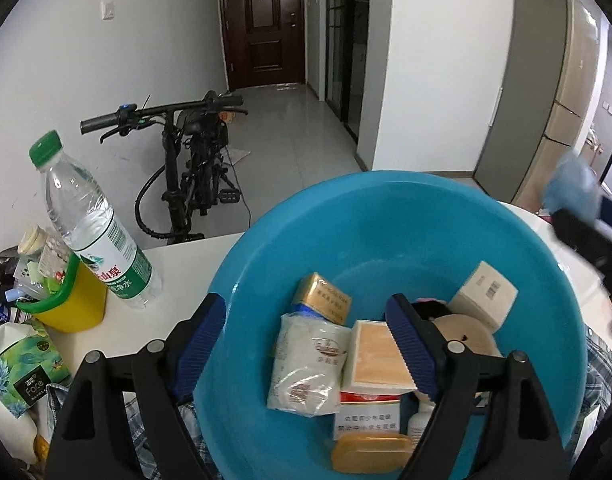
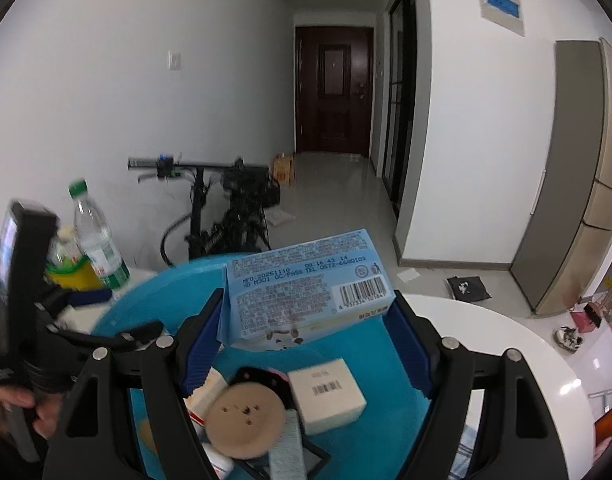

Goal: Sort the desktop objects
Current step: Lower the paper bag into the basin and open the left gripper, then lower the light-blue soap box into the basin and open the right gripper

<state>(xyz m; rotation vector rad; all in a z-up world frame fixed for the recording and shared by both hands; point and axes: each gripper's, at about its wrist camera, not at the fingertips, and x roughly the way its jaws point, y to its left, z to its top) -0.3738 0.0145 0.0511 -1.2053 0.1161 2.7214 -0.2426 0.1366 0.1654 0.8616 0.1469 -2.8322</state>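
Note:
A blue plastic basin [image 1: 290, 240] on the white table holds several small items: a white sachet [image 1: 306, 364], an orange-topped box [image 1: 376, 356], a gold box [image 1: 324, 296], a cream box [image 1: 486, 294] and a round tan puff [image 2: 246, 420]. My left gripper [image 1: 306, 340] is open and empty over the basin's near side. My right gripper [image 2: 306, 340] is shut on a light blue carton [image 2: 306, 284] with a barcode and holds it above the basin [image 2: 154, 300]. In the left wrist view the right gripper shows blurred at the right edge [image 1: 586, 232].
A green-capped water bottle [image 1: 94, 224] and a yellow-green holder [image 1: 74, 300] full of small things stand left of the basin. A green tissue pack [image 1: 22, 364] lies at the near left. A bicycle [image 1: 194, 160] stands beyond the table edge. White tabletop [image 2: 506, 344] extends right.

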